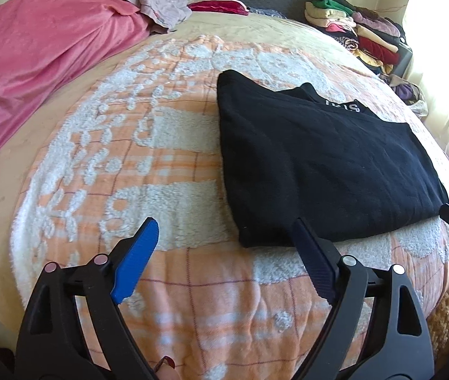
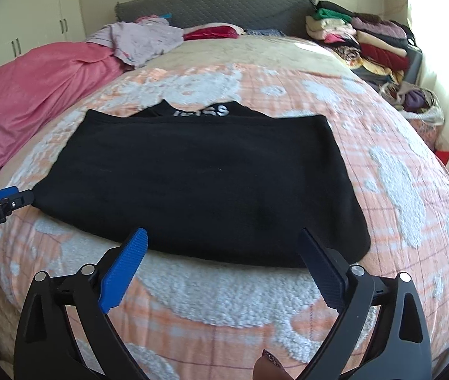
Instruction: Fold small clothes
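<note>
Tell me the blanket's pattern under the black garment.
Orange plaid blanket with fluffy white shapes; clearest in right wrist view.

Bed (image 2: 398, 164) under orange-white fleece blanket; folded black garment (image 2: 199, 183) mid-blanket; pink cover (image 2: 34, 95) left of garment; stacked clothes (image 2: 370, 41) far right.

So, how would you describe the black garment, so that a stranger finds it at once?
Start at the bed's orange-and-white blanket. On its middle lies the black garment, folded flat. Unlike the coloured clothes stacked by the window, it is plain black with white letters at its far edge.
</note>
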The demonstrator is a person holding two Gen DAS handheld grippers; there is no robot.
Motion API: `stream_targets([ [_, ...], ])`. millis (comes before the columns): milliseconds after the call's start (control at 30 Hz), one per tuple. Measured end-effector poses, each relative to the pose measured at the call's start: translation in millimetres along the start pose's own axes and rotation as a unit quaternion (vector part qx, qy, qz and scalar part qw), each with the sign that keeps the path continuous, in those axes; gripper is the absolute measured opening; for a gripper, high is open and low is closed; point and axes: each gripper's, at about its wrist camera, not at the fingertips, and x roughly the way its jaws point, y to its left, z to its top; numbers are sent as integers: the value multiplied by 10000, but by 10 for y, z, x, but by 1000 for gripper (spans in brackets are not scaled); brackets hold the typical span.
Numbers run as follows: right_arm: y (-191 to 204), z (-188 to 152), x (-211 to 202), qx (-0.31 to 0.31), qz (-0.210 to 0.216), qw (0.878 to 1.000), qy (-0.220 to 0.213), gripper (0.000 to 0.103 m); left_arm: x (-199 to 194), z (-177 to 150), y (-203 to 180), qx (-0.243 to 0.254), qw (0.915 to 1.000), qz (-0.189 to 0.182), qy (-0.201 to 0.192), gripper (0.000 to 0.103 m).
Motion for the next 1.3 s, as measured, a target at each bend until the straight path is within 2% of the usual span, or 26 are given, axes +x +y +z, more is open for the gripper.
stream_targets([
  [33,27,8,1,-27,19,10000,-2,96,-12,3,26,-26,10000,39,-9,89],
  [200,218,51,6,-272,110,9996,-32,96,-64,16,115,-107,9999,109,-55,93],
  [700,915,221,139,-1054,503,9931,-59,97,-132,159,345,-283,9990,296,-170,93],
  [1300,1745,136,515,-2128,596,9753,52,97,69,635,434,-273,9986,355,-293,93],
])
